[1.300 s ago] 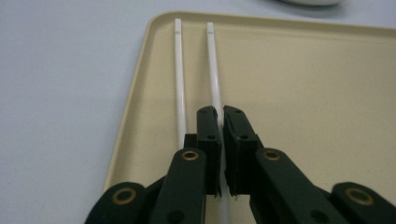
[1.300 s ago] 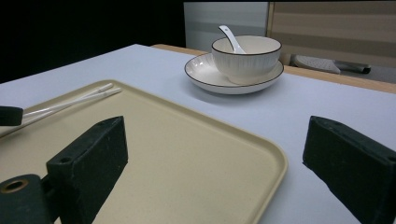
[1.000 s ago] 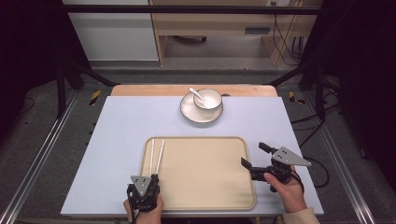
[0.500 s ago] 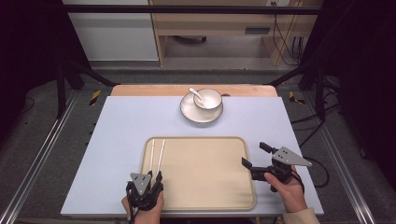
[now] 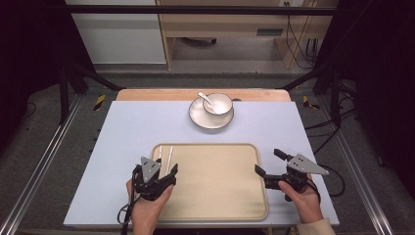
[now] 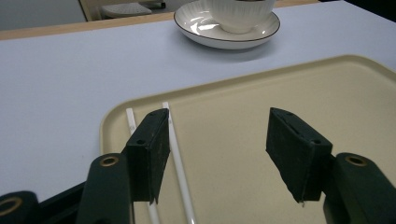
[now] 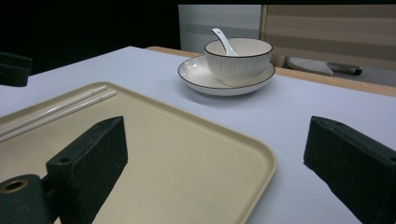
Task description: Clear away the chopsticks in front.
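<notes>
Two white chopsticks [image 5: 169, 155] lie side by side along the left part of a beige tray [image 5: 215, 181]. My left gripper [image 5: 159, 169] hovers over their near ends. Its jaws have just been opening, and nothing is between them but bare tray. In the left gripper view the left gripper [image 6: 218, 119] stands open, with the chopsticks [image 6: 177, 154] passing under the left jaw without touching it. My right gripper [image 5: 269, 162] stands open at the tray's right edge and holds nothing. In the right gripper view its jaws [image 7: 217, 128] straddle the tray's [image 7: 187, 154] corner.
A white bowl [image 5: 218, 104] holding a white spoon [image 5: 205, 99] sits on a white plate [image 5: 198, 117] beyond the tray, near the far edge of the pale blue table [image 5: 122, 137]. A person's hands hold both grippers at the near edge.
The left gripper has risen and moved away from the near edge, over the tray. Its jaws went from shut to open, leaving the chopsticks lying on the tray. The right gripper kept still.
</notes>
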### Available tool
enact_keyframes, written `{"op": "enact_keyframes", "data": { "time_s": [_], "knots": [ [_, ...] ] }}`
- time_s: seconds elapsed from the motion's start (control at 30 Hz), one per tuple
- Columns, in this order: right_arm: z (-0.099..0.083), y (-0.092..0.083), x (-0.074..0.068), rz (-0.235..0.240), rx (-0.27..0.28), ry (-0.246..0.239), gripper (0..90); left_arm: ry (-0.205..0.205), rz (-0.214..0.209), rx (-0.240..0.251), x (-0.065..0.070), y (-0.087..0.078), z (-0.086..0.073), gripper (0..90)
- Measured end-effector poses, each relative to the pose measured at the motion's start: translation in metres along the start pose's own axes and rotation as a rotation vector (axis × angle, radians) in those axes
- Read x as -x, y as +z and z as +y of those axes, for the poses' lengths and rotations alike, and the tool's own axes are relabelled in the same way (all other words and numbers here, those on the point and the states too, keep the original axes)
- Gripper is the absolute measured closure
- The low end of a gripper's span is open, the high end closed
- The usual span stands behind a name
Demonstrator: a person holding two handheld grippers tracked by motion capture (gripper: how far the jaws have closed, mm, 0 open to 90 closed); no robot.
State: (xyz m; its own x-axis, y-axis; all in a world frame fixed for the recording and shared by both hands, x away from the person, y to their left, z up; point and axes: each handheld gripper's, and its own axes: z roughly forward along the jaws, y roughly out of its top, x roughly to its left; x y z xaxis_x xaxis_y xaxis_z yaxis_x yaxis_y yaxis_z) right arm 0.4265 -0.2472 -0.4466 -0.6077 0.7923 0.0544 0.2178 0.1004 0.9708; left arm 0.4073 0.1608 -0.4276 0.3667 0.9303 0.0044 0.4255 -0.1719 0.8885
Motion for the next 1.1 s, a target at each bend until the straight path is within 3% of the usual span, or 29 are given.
{"op": "enact_keyframes", "data": {
  "time_s": [0.1, 0.33, 0.43, 0.8, 1.1],
  "knots": [
    [0.000, 0.000, 0.000, -0.002, -0.003, -0.001, 6.5, 0.043, -0.019, -0.020, -0.002, 0.002, 0.008, 36.3],
    [0.000, 0.000, -0.001, -0.003, -0.002, -0.003, 6.1, 0.054, -0.093, -0.020, -0.012, 0.007, 0.020, 29.2],
    [0.000, 0.000, 0.000, -0.004, 0.004, -0.016, 5.8, 0.062, -0.126, 0.002, -0.019, 0.008, 0.024, 25.6],
    [-0.001, -0.001, 0.001, -0.017, 0.002, -0.016, 5.4, 0.085, -0.189, 0.087, -0.061, 0.005, 0.025, 14.9],
    [-0.001, -0.001, 0.001, -0.033, 0.004, -0.011, 5.2, 0.092, -0.202, 0.170, -0.091, -0.003, 0.020, 12.5]
  ]
}}
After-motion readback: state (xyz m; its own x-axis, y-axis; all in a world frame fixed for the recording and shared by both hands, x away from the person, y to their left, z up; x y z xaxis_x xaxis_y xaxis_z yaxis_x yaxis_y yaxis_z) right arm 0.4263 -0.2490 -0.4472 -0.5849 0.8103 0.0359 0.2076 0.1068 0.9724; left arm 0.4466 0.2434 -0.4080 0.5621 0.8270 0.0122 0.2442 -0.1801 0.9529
